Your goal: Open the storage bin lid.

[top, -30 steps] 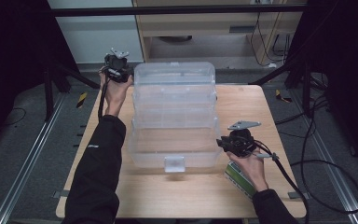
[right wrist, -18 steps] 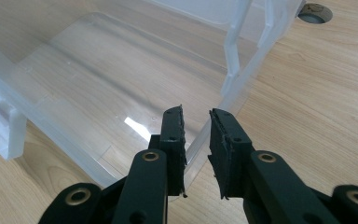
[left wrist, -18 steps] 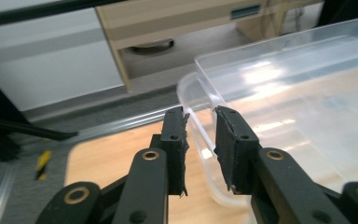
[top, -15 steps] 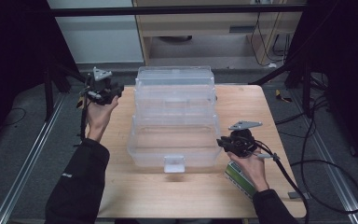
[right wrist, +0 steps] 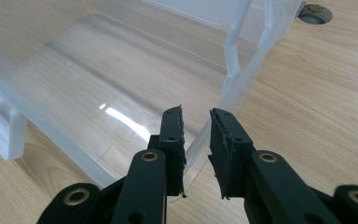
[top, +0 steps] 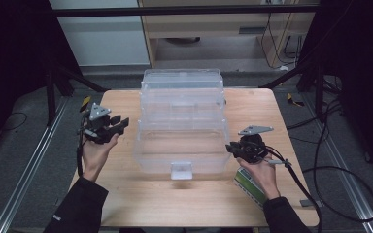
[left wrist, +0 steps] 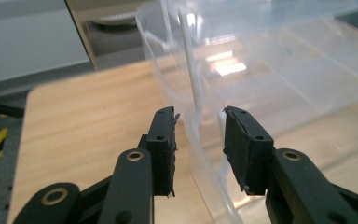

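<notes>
Between the pads of the right gripper (right wrist: 196, 114) sits the near right rim of the clear plastic box (top: 180, 124), apparently clamped. The left gripper (left wrist: 198, 112) is released, its jaws have just been opening, and the box's left wall lines up ahead of the gap, untouched. The box stands mid-table (top: 175, 204), tiers spread open.

Judgement: light, thin-walled, slick, flexes and may crack. Grip the stiffer rims on both sides.
</notes>
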`<state>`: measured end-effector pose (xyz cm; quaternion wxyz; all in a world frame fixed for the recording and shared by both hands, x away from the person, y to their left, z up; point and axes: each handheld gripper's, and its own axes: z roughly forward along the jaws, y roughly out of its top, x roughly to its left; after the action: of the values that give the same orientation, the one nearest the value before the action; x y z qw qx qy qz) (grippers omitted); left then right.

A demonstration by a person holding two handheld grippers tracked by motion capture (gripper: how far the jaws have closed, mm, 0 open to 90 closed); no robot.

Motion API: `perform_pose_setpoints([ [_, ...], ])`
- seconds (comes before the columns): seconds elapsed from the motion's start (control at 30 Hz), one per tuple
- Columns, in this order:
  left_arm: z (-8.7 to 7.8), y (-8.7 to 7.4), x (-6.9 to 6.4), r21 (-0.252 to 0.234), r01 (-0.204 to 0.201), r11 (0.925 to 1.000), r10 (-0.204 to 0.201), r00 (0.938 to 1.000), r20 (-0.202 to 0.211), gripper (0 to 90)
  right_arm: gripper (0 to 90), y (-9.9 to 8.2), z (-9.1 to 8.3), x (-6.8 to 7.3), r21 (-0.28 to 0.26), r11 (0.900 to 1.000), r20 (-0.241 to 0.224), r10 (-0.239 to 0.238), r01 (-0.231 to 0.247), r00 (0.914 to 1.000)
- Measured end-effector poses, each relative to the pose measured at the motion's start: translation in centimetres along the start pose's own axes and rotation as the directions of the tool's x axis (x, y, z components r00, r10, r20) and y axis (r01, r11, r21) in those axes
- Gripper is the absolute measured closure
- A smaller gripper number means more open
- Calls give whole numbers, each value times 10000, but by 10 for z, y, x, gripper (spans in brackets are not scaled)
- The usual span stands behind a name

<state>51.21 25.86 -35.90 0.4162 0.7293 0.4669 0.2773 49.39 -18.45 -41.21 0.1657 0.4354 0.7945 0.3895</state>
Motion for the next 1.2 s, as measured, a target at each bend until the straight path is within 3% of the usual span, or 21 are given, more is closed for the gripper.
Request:
perform_pose_setpoints([
  [0.27, 8, -39, -11, 803, -74, 9967, 39, 9990, 437, 594, 742, 0, 0, 0, -17, 10000, 33, -30, 30, 10000],
  [0.47, 12, -43, -23, 1052, -358, 9938, 301, 9980, 557, 577, 735, -1, 1, 1, -47, 10000, 83, 23, -22, 10000],
  [0.63, 21, -50, -32, 1666, -806, 9827, 715, 9956, 598, 585, 732, -1, 2, 1, -94, 9999, 90, 50, -49, 9999],
  [0.8, 24, -55, -33, 2085, -906, 9738, 806, 9952, 557, 605, 734, -1, 2, 1, -91, 9999, 93, 52, -51, 9999],
  [0.87, 24, -57, -34, 2019, -746, 9766, 641, 9963, 577, 598, 736, -1, 2, 1, -94, 9999, 112, 41, -40, 9999],
  [1.2, 21, -58, -37, 2046, -698, 9764, 633, 9973, 384, 616, 740, -2, 0, 4, -48, 9999, 156, 134, -133, 9998],
])
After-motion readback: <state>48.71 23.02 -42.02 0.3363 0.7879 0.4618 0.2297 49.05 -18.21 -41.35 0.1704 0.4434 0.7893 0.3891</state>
